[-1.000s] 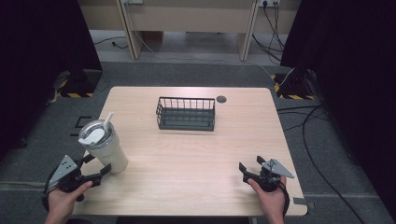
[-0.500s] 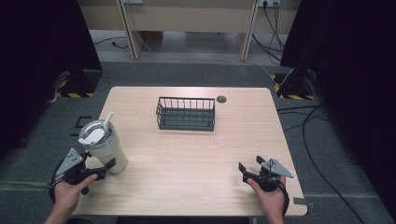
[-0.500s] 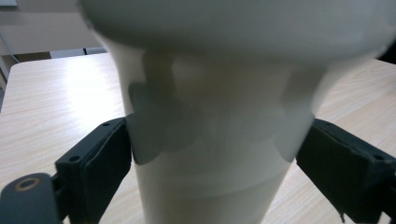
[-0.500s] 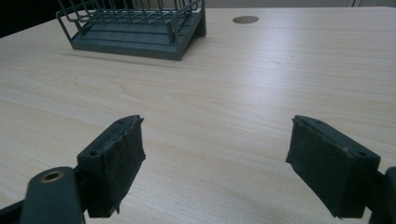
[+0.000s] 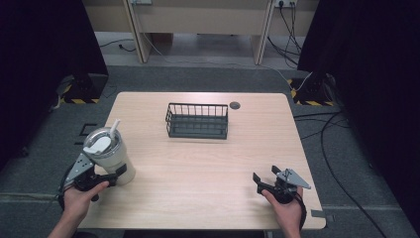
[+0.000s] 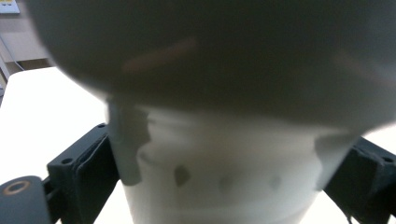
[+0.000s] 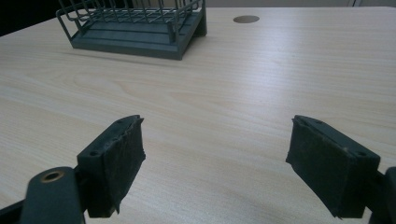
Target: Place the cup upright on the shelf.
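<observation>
While the tumbler [image 5: 110, 154] stands upright at the lower left of the high view, near the table's [image 5: 208, 163] left edge, the left gripper [image 5: 101, 179] has its jaws on either side of the cup's lower body. In the left gripper view the pale cup wall [image 6: 219, 182] sits right between the two black jaws, which look pressed to it or very nearly so; the close blur keeps me from telling whether they are truly clamped. The lid and its straw [image 5: 114, 128] are on, and the cup's base seems to rest on the wood, so I judge the grasp to be just forming and the lift not yet made.

At the lower right of the high view the right gripper [image 5: 265, 182] rests low over bare wood, jaws spread wide with nothing between them, as the right gripper view confirms [image 7: 217, 168]. The wire basket [image 5: 197, 120] sits empty at the upper middle of the table, well apart from the cup. It is probably where the cup is meant to go; carrying and setting down are left.
</observation>
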The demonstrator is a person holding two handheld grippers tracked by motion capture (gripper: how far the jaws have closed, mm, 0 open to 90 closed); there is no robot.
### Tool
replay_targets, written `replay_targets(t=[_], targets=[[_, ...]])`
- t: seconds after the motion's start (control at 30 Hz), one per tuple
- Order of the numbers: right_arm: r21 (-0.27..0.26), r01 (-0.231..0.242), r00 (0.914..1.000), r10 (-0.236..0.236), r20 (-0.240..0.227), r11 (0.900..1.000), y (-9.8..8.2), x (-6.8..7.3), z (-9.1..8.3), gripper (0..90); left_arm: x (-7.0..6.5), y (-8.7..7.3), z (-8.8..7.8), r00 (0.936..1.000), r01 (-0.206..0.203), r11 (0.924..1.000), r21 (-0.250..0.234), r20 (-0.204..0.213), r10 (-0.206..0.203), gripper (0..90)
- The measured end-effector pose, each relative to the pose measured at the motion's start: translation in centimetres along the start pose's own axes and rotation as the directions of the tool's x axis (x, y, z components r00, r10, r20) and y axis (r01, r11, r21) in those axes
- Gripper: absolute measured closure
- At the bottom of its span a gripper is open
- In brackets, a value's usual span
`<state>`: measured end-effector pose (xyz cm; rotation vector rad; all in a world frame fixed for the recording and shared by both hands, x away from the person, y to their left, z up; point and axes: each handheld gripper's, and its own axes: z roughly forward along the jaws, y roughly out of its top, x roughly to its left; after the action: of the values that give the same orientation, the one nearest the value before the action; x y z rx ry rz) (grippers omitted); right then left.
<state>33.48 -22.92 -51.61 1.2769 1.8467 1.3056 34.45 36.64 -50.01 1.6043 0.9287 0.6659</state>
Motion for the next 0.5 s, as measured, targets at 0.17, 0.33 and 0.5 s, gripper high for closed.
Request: replay_targets(t=[0.17, 0.33, 0.5], targets=[[0.005, -0.008, 1.0, 0.008, -0.004, 1.0, 0.01, -0.01, 0.05, 18.9, 0.0, -0.04, -0.05, 0.9999, -0.014, 0.9999, -0.004, 0.001, 0.014, 9.3], [0.0, -0.008, 1.0, 0.008, -0.003, 1.0, 0.0, -0.04, 0.01, 18.8, 0.04, 0.01, -0.06, 0.9999, -0.017, 0.9999, -0.001, 0.003, 0.017, 9.5], [0.005, -0.007, 1.0, 0.007, -0.003, 1.0, 0.02, -0.03, 0.07, 18.9, 0.12, 0.12, -0.07, 0.9999, -0.016, 0.9999, 0.006, 0.005, 0.016, 9.6]])
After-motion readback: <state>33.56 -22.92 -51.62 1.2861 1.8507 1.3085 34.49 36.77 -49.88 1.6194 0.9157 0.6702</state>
